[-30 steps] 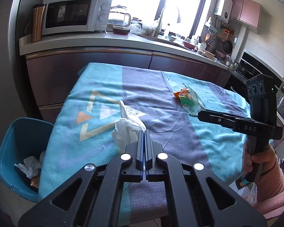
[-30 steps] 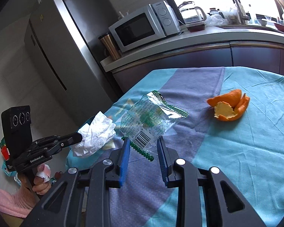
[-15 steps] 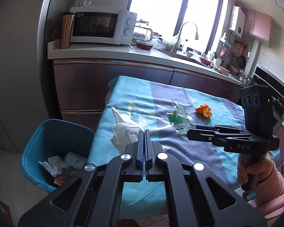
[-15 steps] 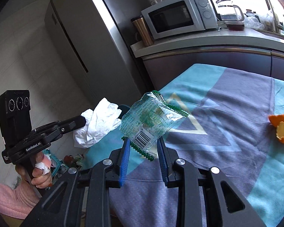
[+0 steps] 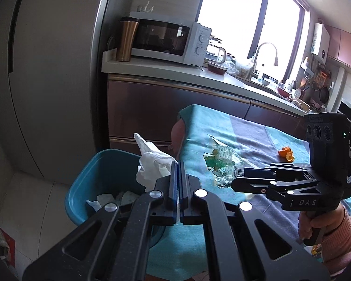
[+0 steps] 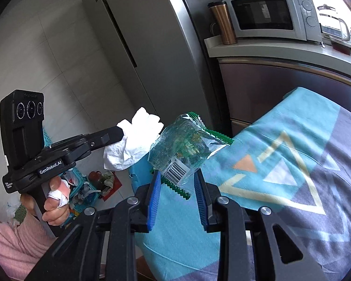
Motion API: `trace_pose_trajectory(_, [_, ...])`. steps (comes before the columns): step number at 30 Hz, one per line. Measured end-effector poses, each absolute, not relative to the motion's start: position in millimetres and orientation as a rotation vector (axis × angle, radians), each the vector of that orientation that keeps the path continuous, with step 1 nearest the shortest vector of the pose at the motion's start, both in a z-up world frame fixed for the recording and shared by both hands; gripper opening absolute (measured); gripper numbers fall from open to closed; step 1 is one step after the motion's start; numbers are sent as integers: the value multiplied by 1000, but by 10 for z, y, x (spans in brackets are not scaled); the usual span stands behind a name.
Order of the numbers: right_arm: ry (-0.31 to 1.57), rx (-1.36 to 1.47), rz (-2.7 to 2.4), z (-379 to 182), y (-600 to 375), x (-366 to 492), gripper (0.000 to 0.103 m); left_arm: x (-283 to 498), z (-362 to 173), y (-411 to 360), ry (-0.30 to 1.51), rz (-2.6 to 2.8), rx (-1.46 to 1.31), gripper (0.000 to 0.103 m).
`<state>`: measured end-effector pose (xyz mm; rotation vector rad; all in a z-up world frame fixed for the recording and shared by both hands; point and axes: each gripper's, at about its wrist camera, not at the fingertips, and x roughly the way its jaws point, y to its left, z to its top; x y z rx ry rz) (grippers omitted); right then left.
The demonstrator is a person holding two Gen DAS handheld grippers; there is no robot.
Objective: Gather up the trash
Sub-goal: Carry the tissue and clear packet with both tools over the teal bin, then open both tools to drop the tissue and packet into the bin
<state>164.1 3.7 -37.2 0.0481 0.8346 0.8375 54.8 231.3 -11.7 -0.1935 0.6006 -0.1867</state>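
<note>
You're in a home kitchen — a microwave (image 5: 168,39) and a copper mug (image 5: 126,39) sit on the counter (image 5: 166,71) beside a tall steel fridge (image 5: 53,75), and a tap (image 5: 265,56) stands under the window (image 5: 231,16) — with pans (image 5: 324,93) hanging farther along and a table (image 5: 250,135) under a teal cloth.
</note>
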Motion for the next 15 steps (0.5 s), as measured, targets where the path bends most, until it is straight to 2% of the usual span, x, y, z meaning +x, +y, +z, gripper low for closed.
trace_pose_trajectory(15, [947,-75,878,-645,863,1943,27,917,-686,2869,698,-89,-262,1])
